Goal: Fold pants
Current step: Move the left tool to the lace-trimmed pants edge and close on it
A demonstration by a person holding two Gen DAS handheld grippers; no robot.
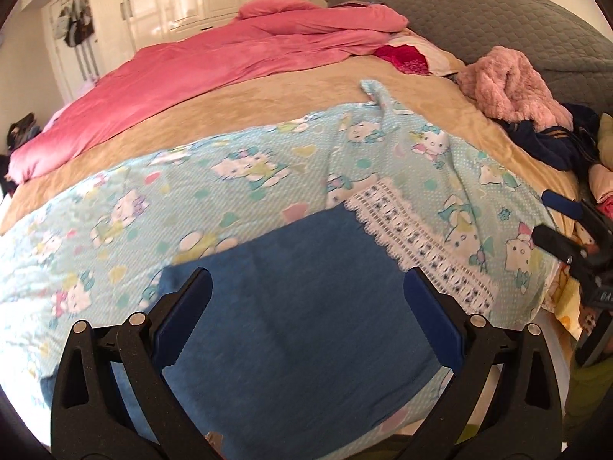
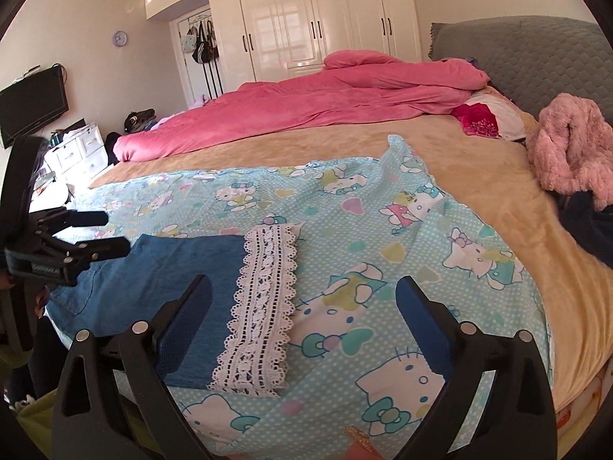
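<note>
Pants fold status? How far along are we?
Done: the blue pants lie flat in a compact folded rectangle on the cartoon-print sheet, white lace hem at one end. In hand: nothing; left gripper and right gripper are both open and empty above the bed. Left: perhaps one more fold, otherwise it looks finished.

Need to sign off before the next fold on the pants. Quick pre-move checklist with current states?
1. Left tongs open, nothing pinched: ok.
2. Right tongs open, nothing pinched: ok.
3. Blue pants lying flat on the cartoon-cat sheet: ok.
4. Lace cuffs stacked and lined up: ok from the right wrist view.
5. Waist end squared up: cannot tell, it runs below the left wrist view and behind the left tongs.
6. Pink fluffy garment and dark clothes away from the pants: ok.
</note>
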